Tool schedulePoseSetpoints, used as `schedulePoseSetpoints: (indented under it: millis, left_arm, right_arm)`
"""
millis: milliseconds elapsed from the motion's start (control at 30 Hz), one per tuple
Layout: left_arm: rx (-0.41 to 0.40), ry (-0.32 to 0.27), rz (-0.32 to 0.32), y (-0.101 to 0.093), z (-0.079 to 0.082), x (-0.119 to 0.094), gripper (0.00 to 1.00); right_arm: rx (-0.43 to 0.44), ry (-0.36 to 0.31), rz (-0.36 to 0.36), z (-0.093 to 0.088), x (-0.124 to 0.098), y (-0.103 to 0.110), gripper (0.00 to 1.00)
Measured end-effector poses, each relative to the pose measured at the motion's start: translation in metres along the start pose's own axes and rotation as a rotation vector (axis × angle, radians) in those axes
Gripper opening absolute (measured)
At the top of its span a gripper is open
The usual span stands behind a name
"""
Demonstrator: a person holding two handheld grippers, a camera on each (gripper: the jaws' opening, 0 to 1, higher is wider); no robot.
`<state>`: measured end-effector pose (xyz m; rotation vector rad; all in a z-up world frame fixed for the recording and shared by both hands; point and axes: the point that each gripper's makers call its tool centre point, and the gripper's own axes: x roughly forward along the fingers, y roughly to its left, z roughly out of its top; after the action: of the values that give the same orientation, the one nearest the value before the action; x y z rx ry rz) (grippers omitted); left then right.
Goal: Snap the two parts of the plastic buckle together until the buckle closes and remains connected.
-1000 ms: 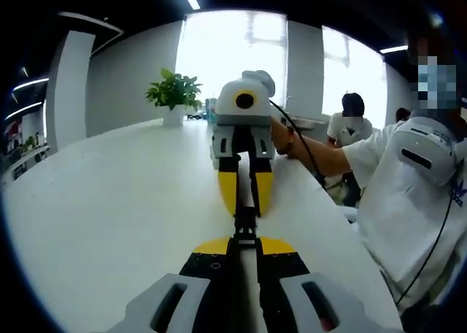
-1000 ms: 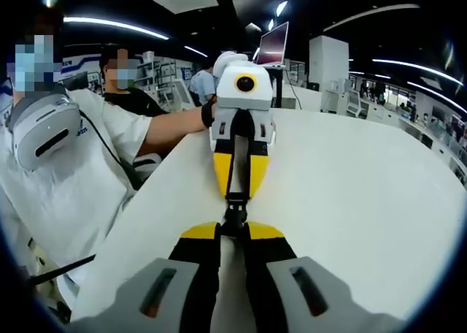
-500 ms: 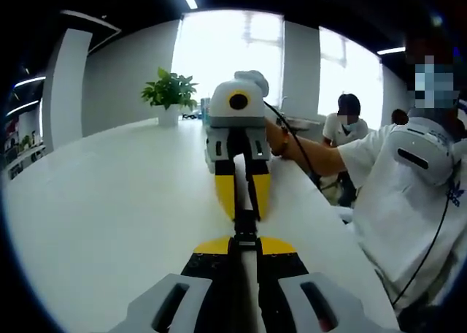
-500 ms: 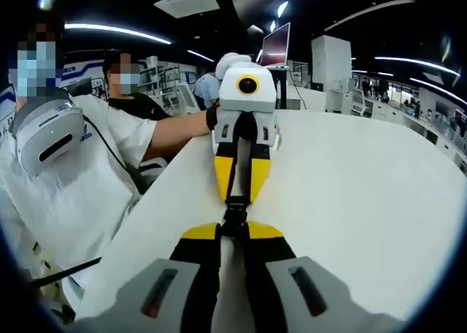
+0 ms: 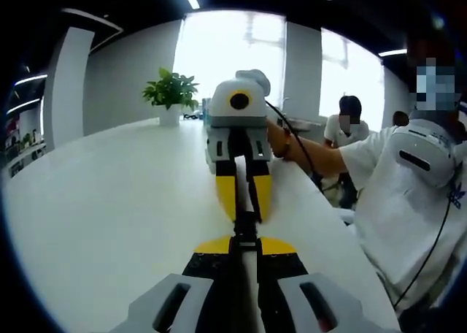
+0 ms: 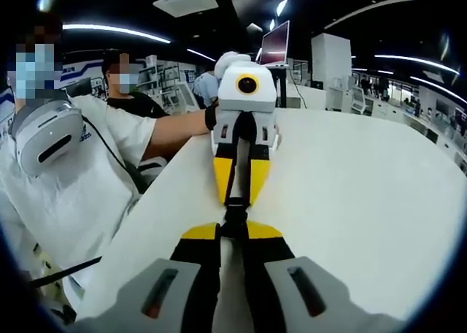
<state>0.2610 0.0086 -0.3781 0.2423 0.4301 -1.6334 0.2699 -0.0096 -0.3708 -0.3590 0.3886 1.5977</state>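
Note:
Over the white table (image 5: 109, 201) the two grippers point at each other, tip to tip. In the left gripper view my left gripper (image 5: 244, 243) is shut on one half of the black plastic buckle (image 5: 246, 228). Straight ahead, the right gripper (image 5: 245, 215) is shut on the other half, with a pale strap running up between its yellow fingers (image 5: 227, 194). The right gripper view mirrors this: my right gripper (image 6: 233, 231) pinches the buckle (image 6: 235, 215) and the left gripper (image 6: 237, 200) faces it. The halves meet in the short gap; I cannot tell whether they are latched.
A person in a white shirt (image 5: 416, 201) holds both grippers from the table's edge (image 6: 139, 216). A potted plant (image 5: 173, 93) stands at the table's far end. Other people sit behind (image 5: 349, 125) (image 6: 128, 92). A monitor (image 6: 271, 44) stands beyond the table.
The two grippers have drawn slightly closer together, so the stretch of buckle showing between their tips is shorter. Both stay shut.

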Motion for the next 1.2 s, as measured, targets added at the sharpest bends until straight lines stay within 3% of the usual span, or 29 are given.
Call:
schedulePoseSetpoints:
  millis: [200, 267, 300, 333, 400, 800, 833, 933, 1033, 1200]
  left_arm:
    - [-0.012, -0.004, -0.02, -0.001, 0.0, 0.002, 0.06]
    - [-0.007, -0.002, -0.057, -0.008, -0.001, 0.003, 0.06]
    - [0.005, -0.031, -0.093, -0.016, 0.003, 0.008, 0.06]
    - [0.016, -0.006, -0.077, -0.016, 0.002, 0.006, 0.06]
    - [0.002, -0.004, -0.072, -0.012, -0.001, 0.002, 0.06]
    - [-0.013, -0.005, -0.046, -0.027, -0.005, 0.015, 0.08]
    - [-0.082, -0.039, -0.08, -0.008, 0.002, 0.002, 0.08]
    - [-0.077, -0.031, -0.072, 0.011, 0.0, -0.004, 0.08]
    - [-0.024, -0.008, -0.039, 0.003, -0.002, 0.001, 0.08]
    - [-0.021, -0.003, -0.032, -0.001, -0.002, 0.003, 0.08]
  right_arm:
    - [0.012, 0.004, 0.02, 0.002, 0.005, 0.001, 0.09]
    - [0.006, -0.019, 0.072, 0.004, 0.007, 0.009, 0.08]
    - [0.005, -0.017, 0.07, 0.003, 0.011, 0.01, 0.08]
    - [0.002, 0.012, 0.106, 0.004, 0.011, 0.017, 0.08]
    - [-0.004, 0.002, 0.058, 0.008, 0.011, 0.01, 0.09]
    - [0.009, -0.032, 0.05, 0.009, 0.014, 0.019, 0.1]
    - [0.009, -0.032, 0.048, 0.008, 0.014, 0.019, 0.1]
    - [0.009, -0.034, 0.043, 0.006, 0.016, 0.02, 0.1]
    - [0.017, -0.038, 0.039, 0.007, 0.015, 0.018, 0.1]
    - [0.008, -0.039, 0.029, 0.004, 0.016, 0.015, 0.1]
